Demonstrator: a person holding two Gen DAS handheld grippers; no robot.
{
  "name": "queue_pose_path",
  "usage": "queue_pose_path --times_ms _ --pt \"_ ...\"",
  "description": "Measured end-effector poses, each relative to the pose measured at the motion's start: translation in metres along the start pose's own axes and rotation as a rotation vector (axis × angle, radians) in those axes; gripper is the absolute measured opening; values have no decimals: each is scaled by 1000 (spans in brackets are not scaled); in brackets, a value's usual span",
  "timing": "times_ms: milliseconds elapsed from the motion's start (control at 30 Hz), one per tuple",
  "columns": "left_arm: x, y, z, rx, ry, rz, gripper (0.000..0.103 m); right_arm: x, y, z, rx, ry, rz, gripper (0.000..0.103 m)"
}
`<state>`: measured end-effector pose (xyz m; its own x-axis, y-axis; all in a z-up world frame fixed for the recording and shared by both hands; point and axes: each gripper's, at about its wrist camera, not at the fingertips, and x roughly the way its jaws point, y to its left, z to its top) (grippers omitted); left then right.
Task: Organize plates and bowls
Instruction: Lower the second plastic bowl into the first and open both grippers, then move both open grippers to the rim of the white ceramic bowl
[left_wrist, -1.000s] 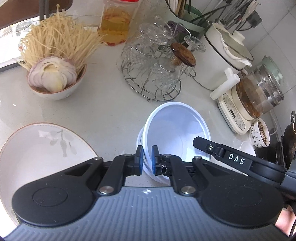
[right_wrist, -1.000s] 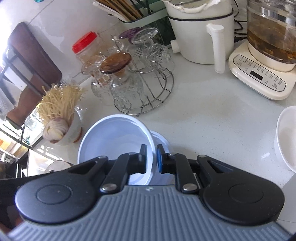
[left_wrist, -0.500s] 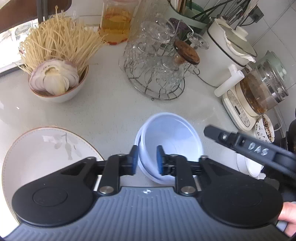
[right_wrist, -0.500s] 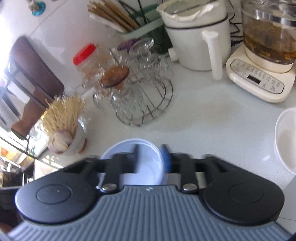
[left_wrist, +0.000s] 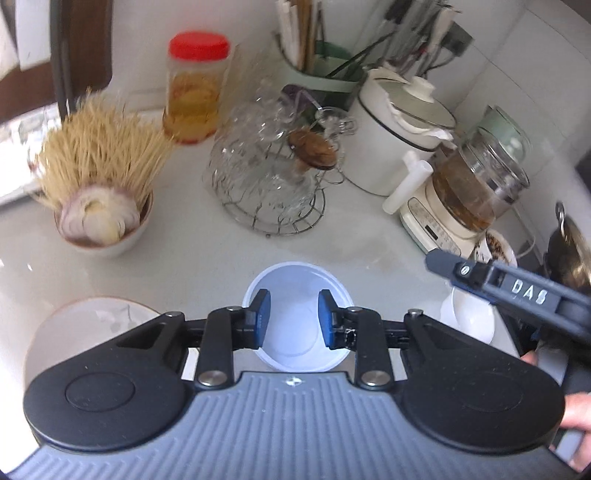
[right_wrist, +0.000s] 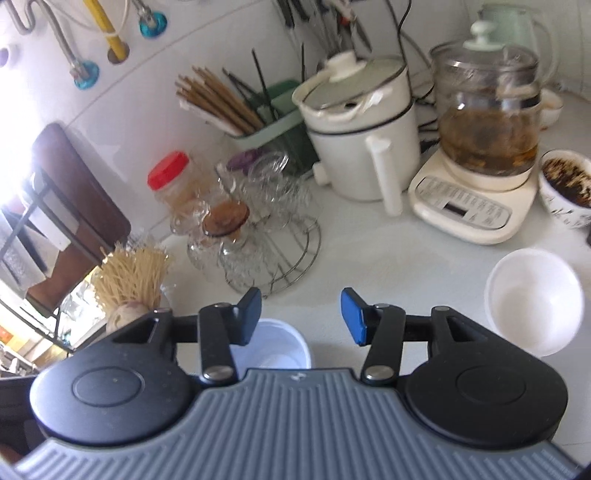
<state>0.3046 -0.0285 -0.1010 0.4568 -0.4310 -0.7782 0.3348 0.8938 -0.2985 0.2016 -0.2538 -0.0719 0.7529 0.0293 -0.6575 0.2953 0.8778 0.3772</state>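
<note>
Pale blue-white plastic bowls (left_wrist: 295, 280) sit nested on the white counter, right below my left gripper (left_wrist: 294, 318). That gripper is open, its blue pads hanging above the bowls and apart from the rim. My right gripper (right_wrist: 301, 314) is open too, higher up, with the same bowls (right_wrist: 277, 347) under its left finger. One of its fingers (left_wrist: 480, 275) reaches in from the right in the left wrist view. A flower-printed plate (left_wrist: 92, 325) lies to the left. A small white bowl (right_wrist: 532, 299) stands to the right.
At the back stand a bowl of dry noodles and onion (left_wrist: 103, 221), glass cups on a wire rack (left_wrist: 269, 184), a red-lidded jar (left_wrist: 195, 92), a white pot (left_wrist: 399, 136) and a glass kettle (left_wrist: 476, 184). A cup with dark contents (right_wrist: 565, 184) sits far right.
Both grippers were shut on the tilted upper bowl's rim; both have opened and lifted away. The bowl has settled level into the one beneath it.
</note>
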Motion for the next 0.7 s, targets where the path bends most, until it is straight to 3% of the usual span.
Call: queue_pose_path --times_ms 333,700 --pt "-20 -26 -3 63 -40 -79 32 -48 -20 -1 1 -70 -97 51" --pt "-20 -58 -12 114 -25 -164 32 -69 -43 -12 47 -33 -179 51"
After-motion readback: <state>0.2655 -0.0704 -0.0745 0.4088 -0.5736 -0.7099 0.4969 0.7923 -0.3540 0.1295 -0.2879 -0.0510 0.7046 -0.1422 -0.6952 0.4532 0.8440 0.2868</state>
